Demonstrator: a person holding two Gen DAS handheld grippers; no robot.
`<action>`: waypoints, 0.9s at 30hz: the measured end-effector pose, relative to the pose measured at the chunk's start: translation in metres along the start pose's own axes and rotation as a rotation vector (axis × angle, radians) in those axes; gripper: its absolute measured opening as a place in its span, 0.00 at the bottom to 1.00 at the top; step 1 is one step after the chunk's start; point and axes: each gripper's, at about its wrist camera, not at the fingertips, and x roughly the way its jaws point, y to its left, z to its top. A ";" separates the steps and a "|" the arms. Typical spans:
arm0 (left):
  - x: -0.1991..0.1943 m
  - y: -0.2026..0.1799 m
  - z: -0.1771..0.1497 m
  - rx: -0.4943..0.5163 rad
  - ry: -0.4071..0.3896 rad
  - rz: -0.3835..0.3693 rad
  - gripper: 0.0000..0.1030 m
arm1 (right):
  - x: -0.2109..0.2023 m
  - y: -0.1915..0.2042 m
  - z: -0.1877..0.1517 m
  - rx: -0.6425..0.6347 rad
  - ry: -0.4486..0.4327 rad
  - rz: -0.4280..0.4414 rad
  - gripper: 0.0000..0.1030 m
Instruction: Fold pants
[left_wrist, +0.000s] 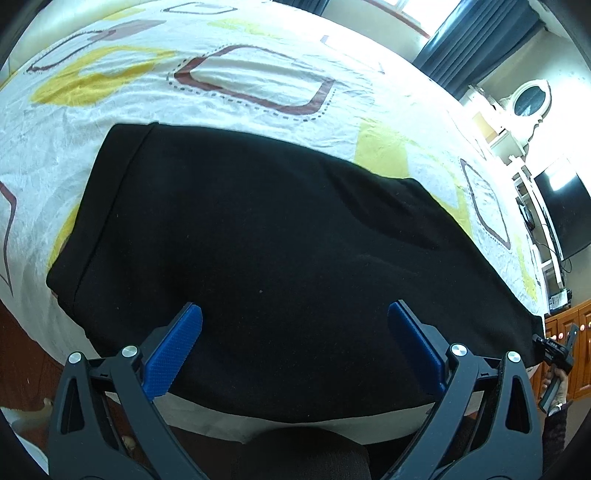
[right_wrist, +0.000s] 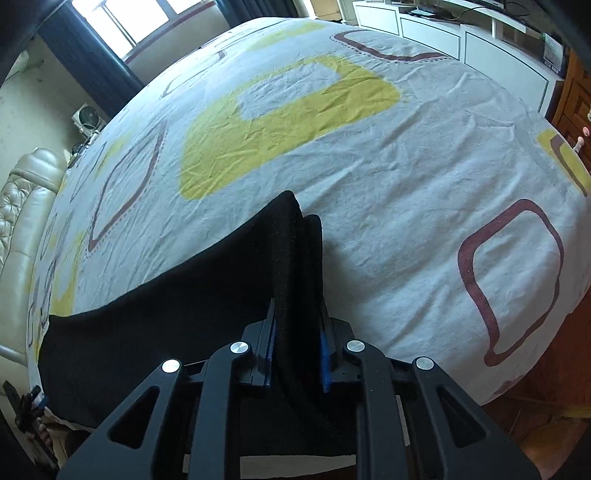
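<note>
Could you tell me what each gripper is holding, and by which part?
The right gripper pinches the black pants by a bunched end; the left gripper holds nothing.

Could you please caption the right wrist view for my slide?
Right gripper shut on a bunched edge of black pants over the patterned bedsheet.

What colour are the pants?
Plain black pants, clearest in the left wrist view.
</note>
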 end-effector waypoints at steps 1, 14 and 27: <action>0.001 0.003 0.000 -0.009 0.002 -0.004 0.97 | -0.006 0.000 0.001 0.019 -0.012 0.029 0.17; 0.005 -0.007 -0.001 0.071 0.022 0.057 0.97 | -0.100 0.085 -0.002 0.085 -0.073 0.390 0.18; 0.006 -0.005 0.001 0.068 0.037 0.045 0.97 | -0.076 0.276 -0.031 -0.135 0.042 0.463 0.18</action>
